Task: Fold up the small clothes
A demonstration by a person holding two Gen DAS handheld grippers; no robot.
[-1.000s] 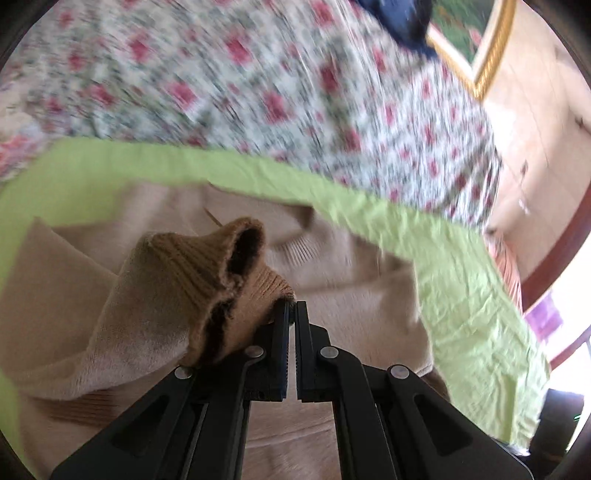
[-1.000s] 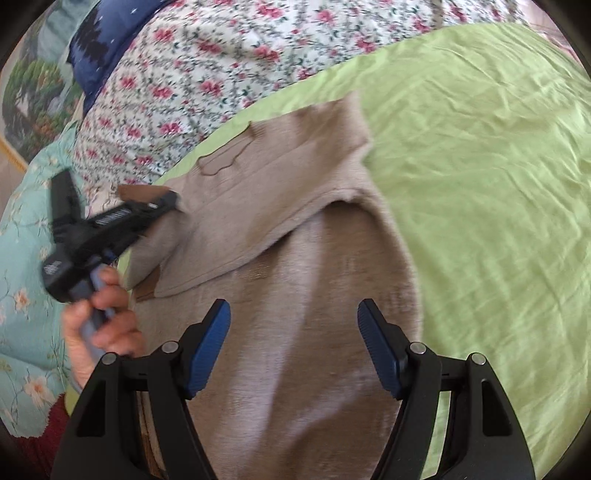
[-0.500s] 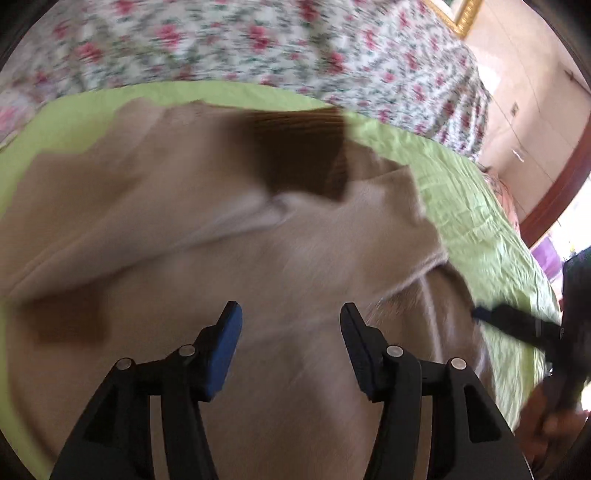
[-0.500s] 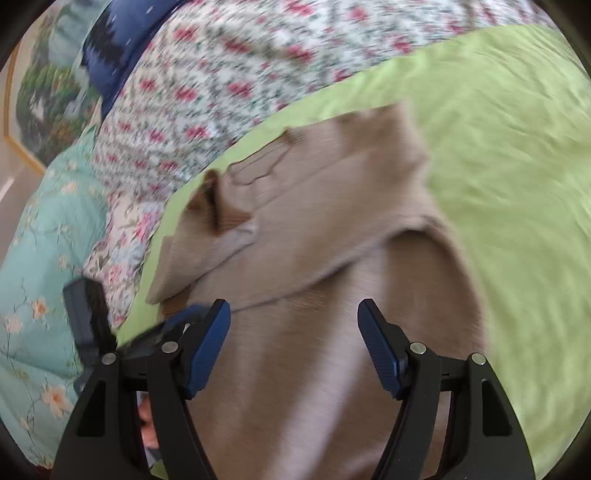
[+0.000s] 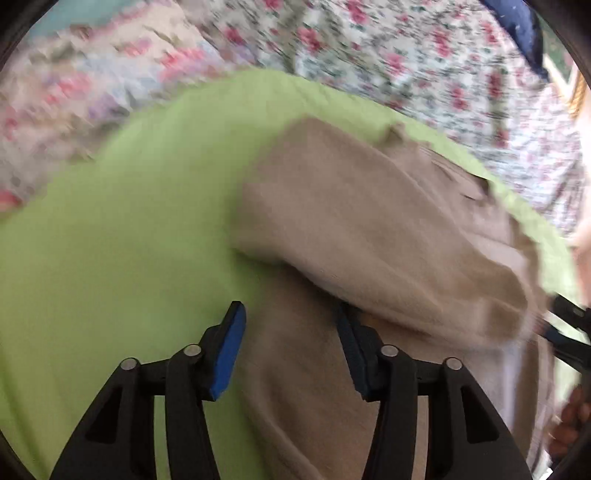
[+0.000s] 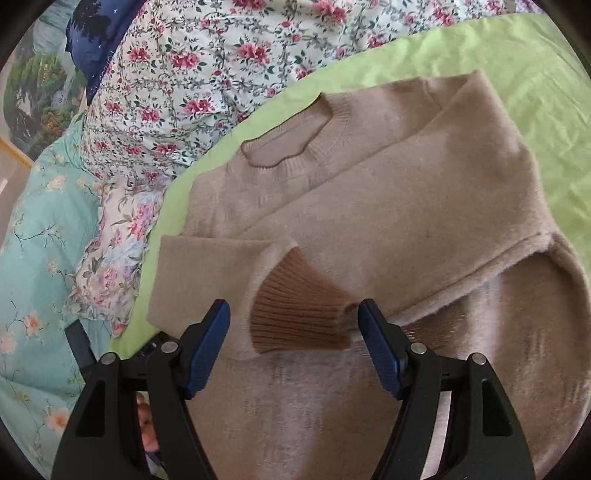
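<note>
A small beige sweater [image 6: 388,206] lies on a green sheet [image 6: 517,66], neck opening [image 6: 284,147] toward the floral bedding. One sleeve is folded across the chest, its brown ribbed cuff [image 6: 299,317] lying on the body. My right gripper [image 6: 293,321] is open and empty, its jaws on either side of the cuff, just above it. My left gripper [image 5: 290,325] is open and empty over the sweater's [image 5: 369,229] side edge, in a blurred view. The right gripper's tip shows at the left wrist view's right edge [image 5: 569,325].
Floral bedding [image 6: 207,66] borders the green sheet at the back. A turquoise flowered quilt [image 6: 33,258] lies to the left, a dark blue pillow [image 6: 96,33] beyond. A framed picture [image 6: 33,92] stands at the far left. Green sheet [image 5: 110,240] spreads left of the sweater.
My left gripper let go of the sleeve cuff, opened and swung away toward the sweater's side. The sleeve now lies folded across the chest. My right gripper stayed open, moving closer over the cuff.
</note>
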